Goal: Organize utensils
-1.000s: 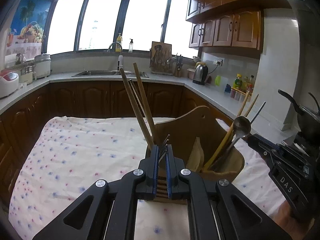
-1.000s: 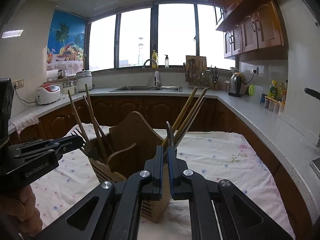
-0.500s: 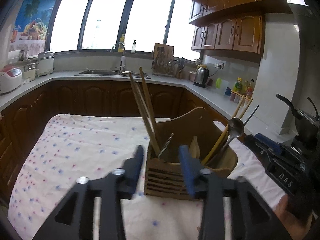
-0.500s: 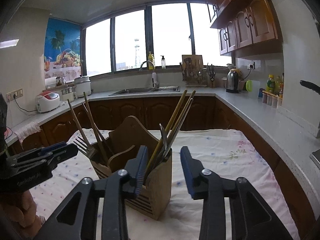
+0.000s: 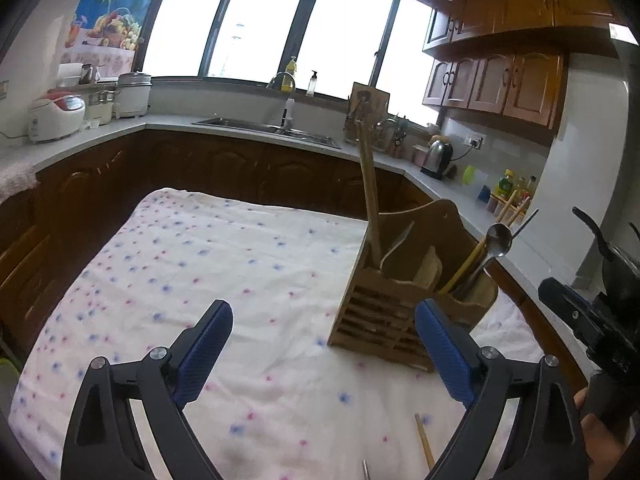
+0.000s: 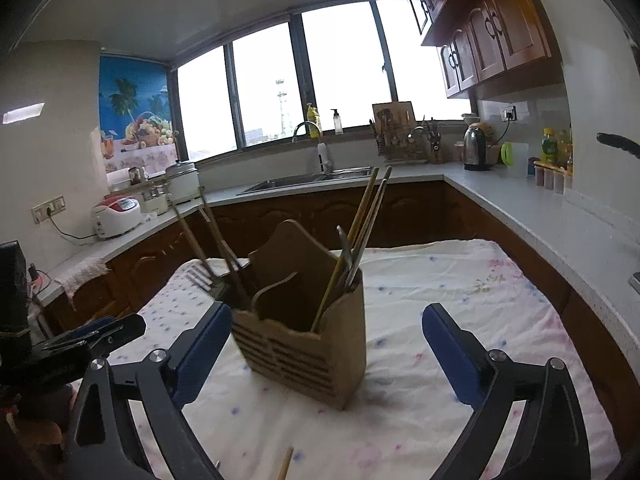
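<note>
Both grippers, left [image 5: 323,354] & right [image 6: 326,354], just let go, jaws opening, nothing between; utensils now stand in wooden caddy [image 6: 304,344] on tablecloth [image 5: 208,256]; stray chopstick [image 5: 424,440] remains.

A home kitchen: L-shaped grey countertop [image 6: 560,220] over dark wooden cabinets [image 5: 224,168], sink [image 6: 316,178] with tap under wide windows [image 5: 256,20], rice cooker [image 5: 56,116], kettle [image 6: 474,148], wall cupboards [image 5: 496,80].

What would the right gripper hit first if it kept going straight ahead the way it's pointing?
Most likely the wooden utensil holder, which stands straight ahead of the right gripper on the cloth; how far off is hard to judge.
</note>
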`<state>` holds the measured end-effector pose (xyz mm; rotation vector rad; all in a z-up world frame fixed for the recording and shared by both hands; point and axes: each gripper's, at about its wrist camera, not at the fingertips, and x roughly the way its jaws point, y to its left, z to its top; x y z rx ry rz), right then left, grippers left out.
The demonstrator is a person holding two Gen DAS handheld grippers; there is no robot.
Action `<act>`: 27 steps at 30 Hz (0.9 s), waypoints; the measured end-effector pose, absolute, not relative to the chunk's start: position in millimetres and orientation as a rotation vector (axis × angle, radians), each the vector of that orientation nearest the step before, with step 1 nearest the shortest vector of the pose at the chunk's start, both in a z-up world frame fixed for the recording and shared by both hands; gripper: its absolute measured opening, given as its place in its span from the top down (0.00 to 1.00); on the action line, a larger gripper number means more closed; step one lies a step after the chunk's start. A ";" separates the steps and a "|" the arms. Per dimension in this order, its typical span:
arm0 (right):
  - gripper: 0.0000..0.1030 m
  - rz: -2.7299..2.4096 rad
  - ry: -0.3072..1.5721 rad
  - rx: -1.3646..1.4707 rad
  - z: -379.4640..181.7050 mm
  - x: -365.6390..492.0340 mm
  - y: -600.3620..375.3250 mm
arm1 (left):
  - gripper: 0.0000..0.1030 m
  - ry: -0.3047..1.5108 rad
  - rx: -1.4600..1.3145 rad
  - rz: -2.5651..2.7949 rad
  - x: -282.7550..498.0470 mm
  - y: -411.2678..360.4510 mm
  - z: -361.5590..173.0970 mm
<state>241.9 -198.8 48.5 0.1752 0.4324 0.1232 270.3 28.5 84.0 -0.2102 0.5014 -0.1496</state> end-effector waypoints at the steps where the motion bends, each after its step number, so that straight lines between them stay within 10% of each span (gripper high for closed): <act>1: 0.04 0.125 0.432 0.179 48.9 238.1 -199.0 | 0.09 0.498 -0.210 -0.149 264.8 29.7 86.4; 27: 0.00 0.143 0.472 0.286 42.7 105.5 -190.4 | 0.01 0.420 -0.145 -0.099 92.3 58.8 107.7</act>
